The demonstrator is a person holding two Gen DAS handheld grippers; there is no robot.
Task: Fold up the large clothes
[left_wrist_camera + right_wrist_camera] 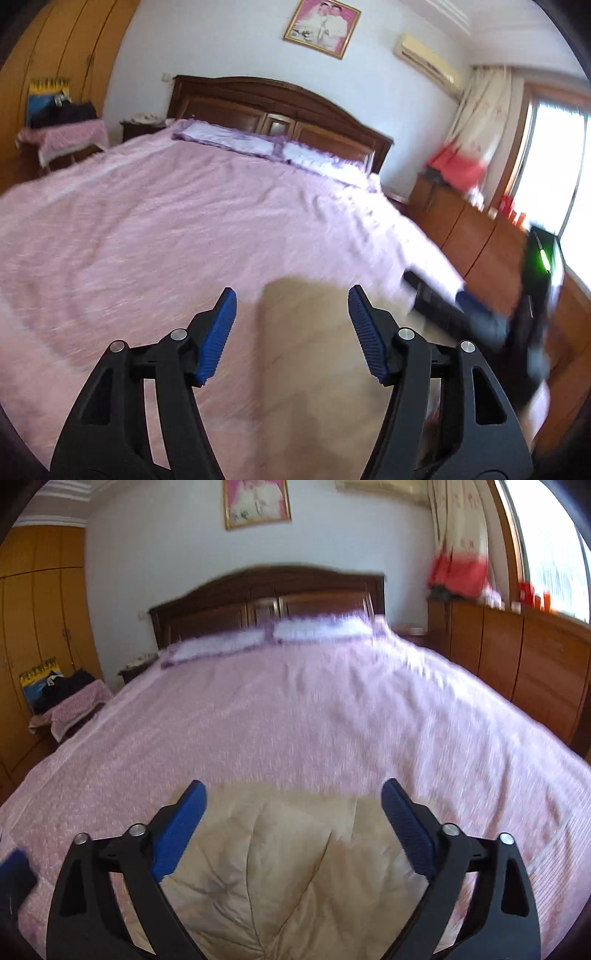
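Observation:
A beige, creased garment (pixel 280 867) lies on the near end of a bed with a pink cover (pixel 295 709). It also shows in the left wrist view (pixel 306 362). My left gripper (pixel 291 295) is open and empty above the garment's left part. My right gripper (pixel 293 788) is open and empty above the garment's far edge. The right gripper also shows blurred at the right of the left wrist view (pixel 461 306). Both views are motion blurred.
Two pillows (pixel 266 147) lie at a dark wooden headboard (pixel 280 107). A side table with dark clothes (pixel 62 129) stands left of the bed by wardrobes. Low wooden cabinets (pixel 517 657) and a window run along the right.

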